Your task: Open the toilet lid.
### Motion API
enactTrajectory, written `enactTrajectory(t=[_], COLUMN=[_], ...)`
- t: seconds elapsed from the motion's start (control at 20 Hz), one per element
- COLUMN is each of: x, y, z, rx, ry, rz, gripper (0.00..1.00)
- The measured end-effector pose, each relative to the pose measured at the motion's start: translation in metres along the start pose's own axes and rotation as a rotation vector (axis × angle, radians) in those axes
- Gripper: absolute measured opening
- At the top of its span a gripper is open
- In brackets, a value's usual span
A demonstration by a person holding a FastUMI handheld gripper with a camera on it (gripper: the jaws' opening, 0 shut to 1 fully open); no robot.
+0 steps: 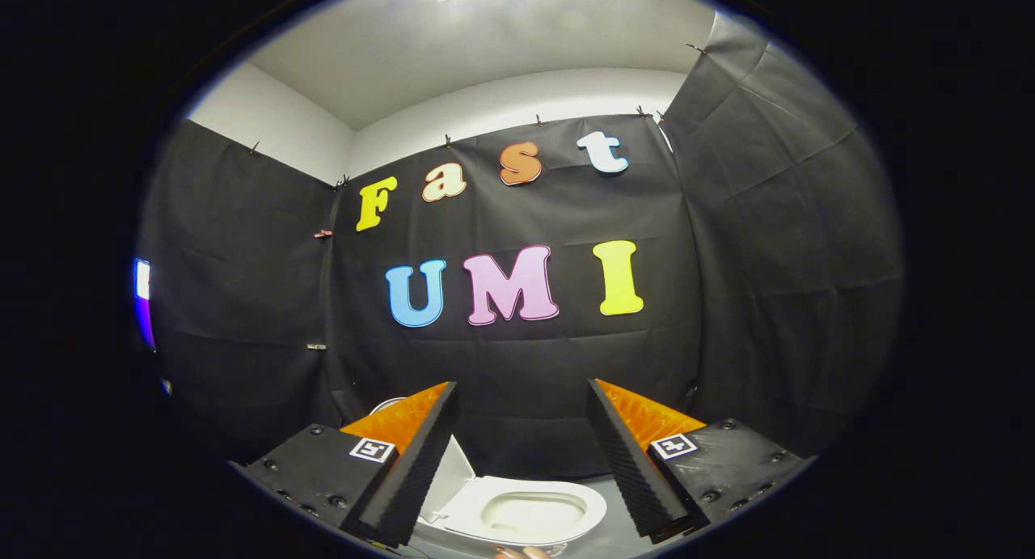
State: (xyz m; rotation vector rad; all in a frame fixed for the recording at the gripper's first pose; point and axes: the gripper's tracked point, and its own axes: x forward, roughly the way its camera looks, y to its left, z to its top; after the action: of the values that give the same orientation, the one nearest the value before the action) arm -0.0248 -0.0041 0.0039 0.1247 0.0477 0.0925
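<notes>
A white toilet [525, 510] stands on the floor below and between my fingers, its oval seat and bowl facing up. Its lid [454, 472] stands raised at the left side of the bowl, leaning back towards the black cloth wall. The left finger [412, 462] covers much of the lid, and a rounded white edge of it peeks out above that finger. My gripper [521, 383] is open, its fingers wide apart and well above the toilet, touching nothing.
Black cloth walls [517, 365] close the booth behind and on both sides of the toilet. A grey floor [614, 535] surrounds the toilet base. Fingertips of a person's hand [521, 552] show just below the bowl's near rim.
</notes>
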Motion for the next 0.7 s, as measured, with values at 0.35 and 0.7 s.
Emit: enactTrajectory(t=[0.35, 0.7], x=[0.0006, 0.0002], y=[-0.0007, 0.0002], z=[-0.0006, -0.0004], rx=[0.001, 0.002], ry=[0.001, 0.002], rz=[0.001, 0.003], gripper=[0.99, 0.99])
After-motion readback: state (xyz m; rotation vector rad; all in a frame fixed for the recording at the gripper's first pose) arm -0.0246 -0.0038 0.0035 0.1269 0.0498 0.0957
